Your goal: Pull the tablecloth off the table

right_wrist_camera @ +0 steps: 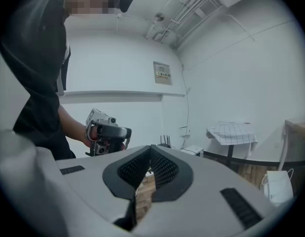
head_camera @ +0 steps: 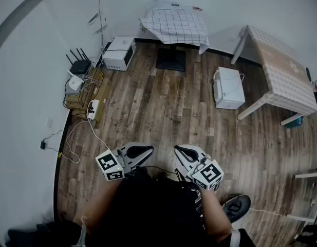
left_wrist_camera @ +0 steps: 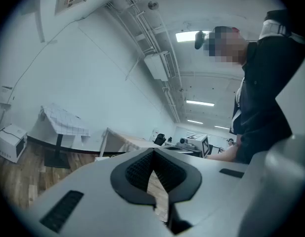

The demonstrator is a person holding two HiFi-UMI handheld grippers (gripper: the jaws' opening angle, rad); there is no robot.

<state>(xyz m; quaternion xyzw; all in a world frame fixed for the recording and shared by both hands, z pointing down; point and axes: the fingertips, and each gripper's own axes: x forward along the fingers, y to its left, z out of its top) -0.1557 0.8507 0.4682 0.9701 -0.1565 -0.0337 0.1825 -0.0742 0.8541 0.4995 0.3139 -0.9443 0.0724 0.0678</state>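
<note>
A white tablecloth with a dark grid (head_camera: 174, 25) drapes a small pedestal table against the far wall. It also shows in the left gripper view (left_wrist_camera: 63, 120) and in the right gripper view (right_wrist_camera: 234, 131). My left gripper (head_camera: 149, 150) and right gripper (head_camera: 176, 148) are held close to my body, far across the floor from that table. Each is shut, with nothing between its jaws. In their own views, the left gripper's (left_wrist_camera: 153, 151) and the right gripper's (right_wrist_camera: 151, 147) jaw tips meet. The left gripper (right_wrist_camera: 105, 132) also appears in the right gripper view, held in a hand.
A larger table with a beige patterned cloth (head_camera: 284, 71) stands at the right, with a white appliance (head_camera: 229, 87) on the floor beside it. At the left wall are a white microwave (head_camera: 119, 53), a router (head_camera: 80, 66) and cables (head_camera: 91, 112). Wood floor (head_camera: 163, 112) lies between.
</note>
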